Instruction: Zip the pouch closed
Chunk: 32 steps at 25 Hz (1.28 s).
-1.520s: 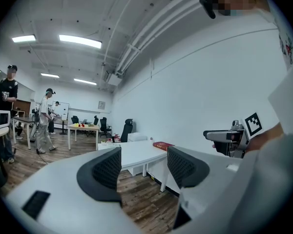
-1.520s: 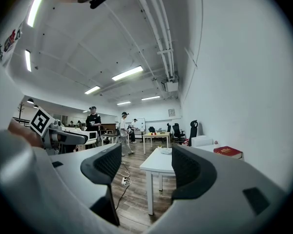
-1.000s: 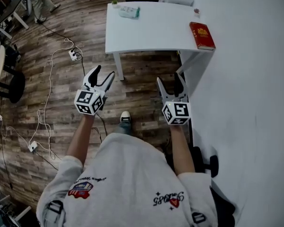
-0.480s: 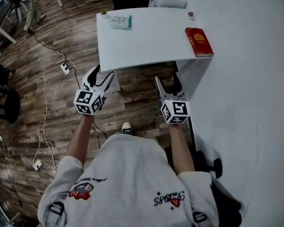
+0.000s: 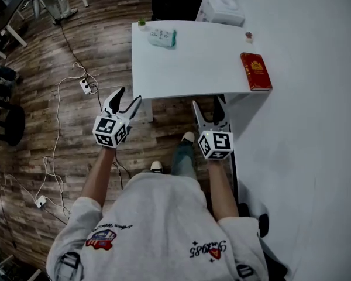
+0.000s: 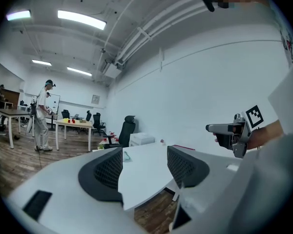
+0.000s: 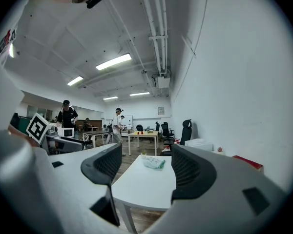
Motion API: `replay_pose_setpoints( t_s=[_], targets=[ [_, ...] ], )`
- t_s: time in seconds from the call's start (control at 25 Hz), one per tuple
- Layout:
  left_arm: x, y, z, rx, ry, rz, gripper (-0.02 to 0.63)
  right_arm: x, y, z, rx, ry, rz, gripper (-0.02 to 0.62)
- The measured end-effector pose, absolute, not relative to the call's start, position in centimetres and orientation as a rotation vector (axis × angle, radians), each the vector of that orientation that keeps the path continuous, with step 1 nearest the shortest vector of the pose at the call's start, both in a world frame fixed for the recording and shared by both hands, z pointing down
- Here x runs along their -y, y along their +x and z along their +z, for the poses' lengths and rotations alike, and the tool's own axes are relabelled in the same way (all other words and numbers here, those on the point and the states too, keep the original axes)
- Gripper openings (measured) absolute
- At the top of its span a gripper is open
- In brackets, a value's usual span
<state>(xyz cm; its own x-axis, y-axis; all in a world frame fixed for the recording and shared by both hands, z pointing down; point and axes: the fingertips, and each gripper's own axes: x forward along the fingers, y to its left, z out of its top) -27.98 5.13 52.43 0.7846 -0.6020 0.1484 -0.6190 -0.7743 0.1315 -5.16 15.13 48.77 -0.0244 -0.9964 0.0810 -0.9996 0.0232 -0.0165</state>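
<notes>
A pale green pouch (image 5: pixel 162 37) lies near the far left corner of the white table (image 5: pixel 187 69); the right gripper view shows the pouch (image 7: pixel 154 163) in the distance. My left gripper (image 5: pixel 127 99) is held over the wooden floor, short of the table's near left corner, jaws open and empty. My right gripper (image 5: pixel 207 107) hovers just before the table's near edge, open with nothing between its fingers. In the left gripper view, the left gripper (image 6: pixel 144 172) points at the table, and the right gripper (image 6: pixel 230 129) shows at the right.
A red book (image 5: pixel 256 71) lies at the table's right side by the white wall. A white box (image 5: pixel 220 9) and a small potted plant (image 5: pixel 141 23) sit at the far edge. Cables and a power strip (image 5: pixel 85 85) trail on the floor at left. An office chair (image 5: pixel 173 3) stands behind the table.
The person has stepped forward, one foot now ahead. The table sits lower in the head view than half a second ago. Both grippers stay open at about the same height.
</notes>
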Motion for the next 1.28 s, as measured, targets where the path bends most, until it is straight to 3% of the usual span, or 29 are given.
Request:
replay_pose_setpoints(
  t_s=[0.44, 1.28],
  targets=[
    [0.4, -28.3, 53.4, 1.099, 2.736, 0.141, 0.281, -7.1, -4.2, 48.3, 2.324, 2.086, 0.05, 0.295],
    [21.3, -6.1, 53.0, 1.253, 2.656, 0.21, 0.281, 18.2, 17.9, 49.9, 2.521, 1.935, 0.161, 0.281]
  ],
)
